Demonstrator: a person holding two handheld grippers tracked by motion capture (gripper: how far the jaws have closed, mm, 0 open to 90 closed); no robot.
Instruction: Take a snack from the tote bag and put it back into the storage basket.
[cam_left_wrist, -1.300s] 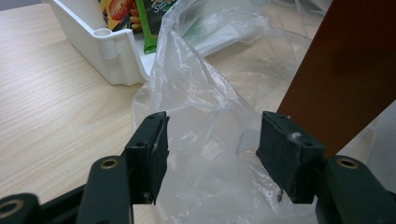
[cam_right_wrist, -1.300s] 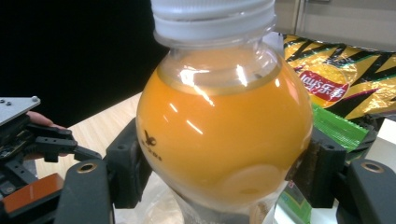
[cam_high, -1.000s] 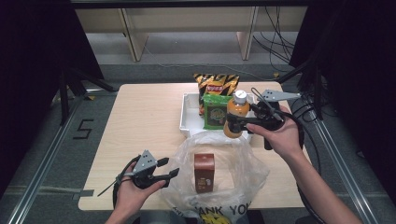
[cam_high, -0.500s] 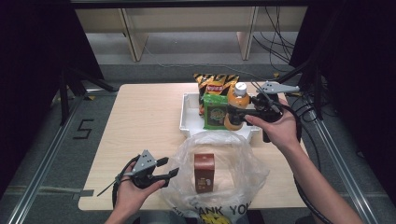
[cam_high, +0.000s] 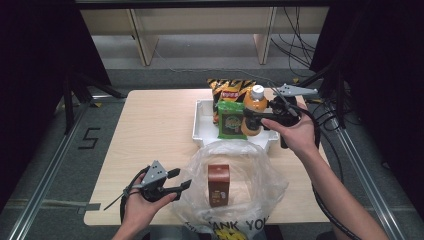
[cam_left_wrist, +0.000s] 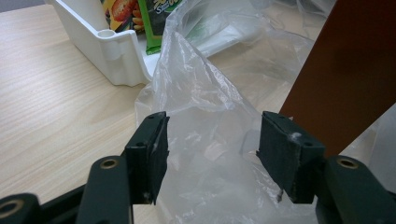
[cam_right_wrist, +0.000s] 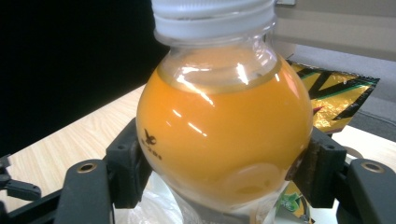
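Note:
My right gripper (cam_high: 253, 120) is shut on an orange juice bottle (cam_high: 254, 110) with a white cap and holds it upright over the white tray (cam_high: 202, 127). In the right gripper view both pads press the bottle's (cam_right_wrist: 224, 135) round belly. My left gripper (cam_high: 181, 180) is open at the left rim of a clear plastic bag (cam_high: 250, 165) near the table's front edge. Loose film of the bag (cam_left_wrist: 205, 116) lies between its spread jaws without being pinched. A brown carton (cam_high: 218, 185) stands upright inside the bag.
The tray holds a green snack packet (cam_high: 230, 120) and a yellow-and-black chip bag (cam_high: 230, 89) leaning at its far end. The left half of the wooden table (cam_high: 150, 125) is bare. Cables (cam_high: 325, 115) hang off the right edge.
My right gripper has carried the bottle a little toward the far side, over the tray. The left gripper and the bag have stayed put.

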